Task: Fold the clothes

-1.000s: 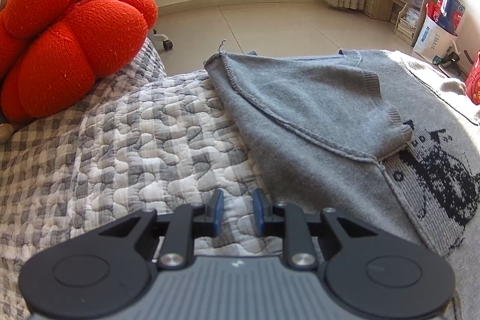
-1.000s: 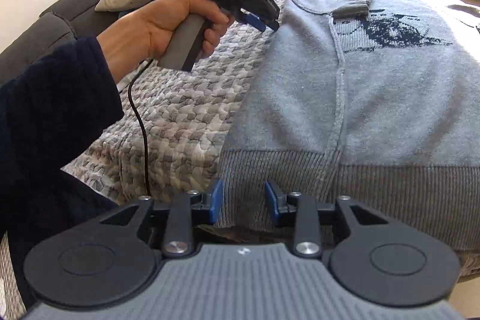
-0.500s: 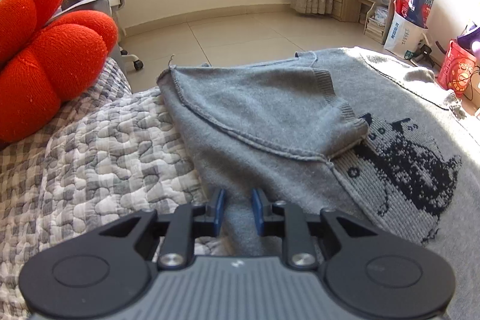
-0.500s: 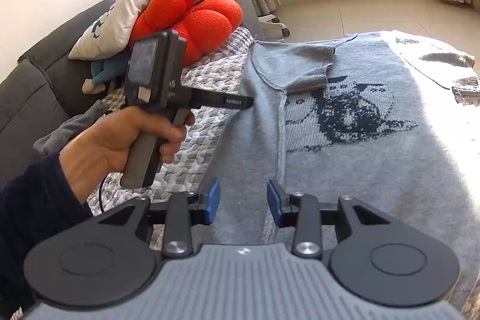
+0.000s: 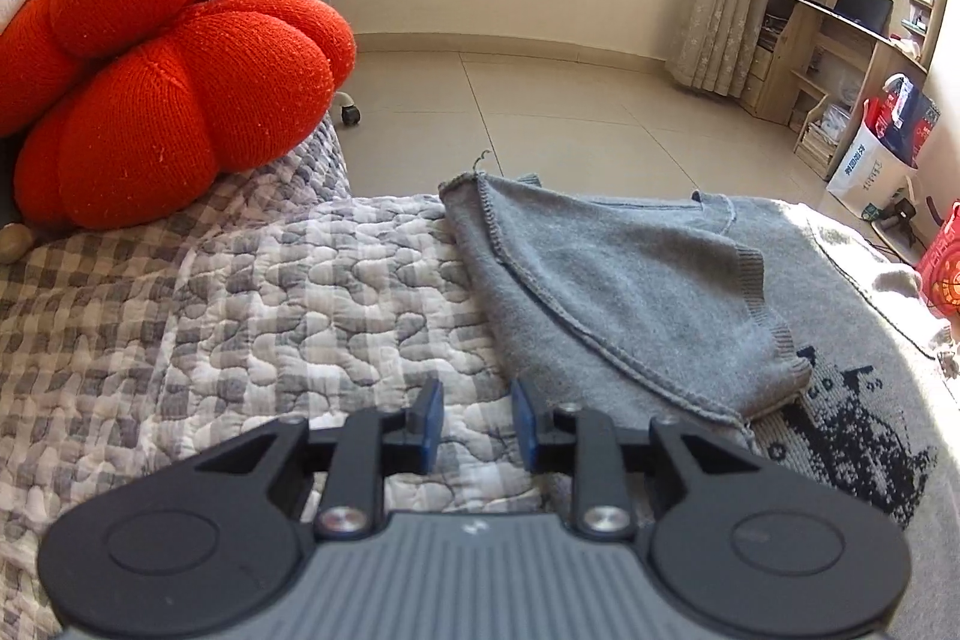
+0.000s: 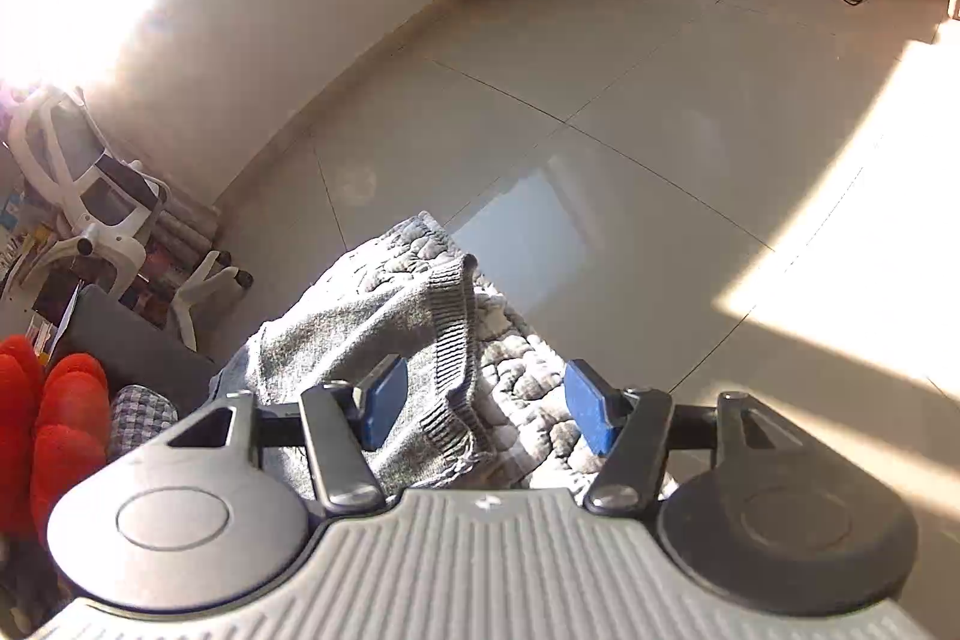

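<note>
Two grippers are working a grey knit sweater (image 5: 630, 292) lying on the quilted sofa cover (image 5: 270, 310). The left gripper (image 5: 474, 424) is hovering with narrow, empty fingers beside the folded-in sleeve, probably done there. The right gripper (image 6: 480, 409) has just been opening; its wide fingers are straddling the other ribbed cuff (image 6: 453, 352), likely to fold it inward.

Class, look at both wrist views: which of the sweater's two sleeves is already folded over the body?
The sleeve by the left gripper, near the orange cushion, lies across the sweater. The other sleeve, before the right gripper, sprawls on the quilt.
</note>
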Action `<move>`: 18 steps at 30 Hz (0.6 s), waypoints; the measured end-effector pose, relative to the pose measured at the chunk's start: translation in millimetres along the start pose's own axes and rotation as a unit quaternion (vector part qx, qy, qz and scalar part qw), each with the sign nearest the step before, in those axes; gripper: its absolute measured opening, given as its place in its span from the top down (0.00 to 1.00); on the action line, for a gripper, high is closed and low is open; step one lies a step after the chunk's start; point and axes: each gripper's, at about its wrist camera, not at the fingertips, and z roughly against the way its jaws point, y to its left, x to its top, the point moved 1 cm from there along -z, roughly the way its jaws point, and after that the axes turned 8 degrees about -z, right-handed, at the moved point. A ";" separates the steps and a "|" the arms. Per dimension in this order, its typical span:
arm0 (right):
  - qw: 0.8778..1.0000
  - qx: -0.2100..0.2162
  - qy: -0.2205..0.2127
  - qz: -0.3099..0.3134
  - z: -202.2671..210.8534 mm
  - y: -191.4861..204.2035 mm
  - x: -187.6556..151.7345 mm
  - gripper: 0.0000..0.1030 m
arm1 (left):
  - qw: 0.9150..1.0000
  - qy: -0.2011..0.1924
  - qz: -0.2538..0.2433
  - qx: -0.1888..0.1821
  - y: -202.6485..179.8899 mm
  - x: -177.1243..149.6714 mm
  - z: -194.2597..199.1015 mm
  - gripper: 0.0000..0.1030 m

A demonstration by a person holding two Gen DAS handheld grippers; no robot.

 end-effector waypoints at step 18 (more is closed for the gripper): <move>0.993 0.011 -0.011 0.116 -40.8 40.4 -9.9 0.89 | 0.999 -0.006 -0.046 0.009 -50.4 35.1 -79.4 0.71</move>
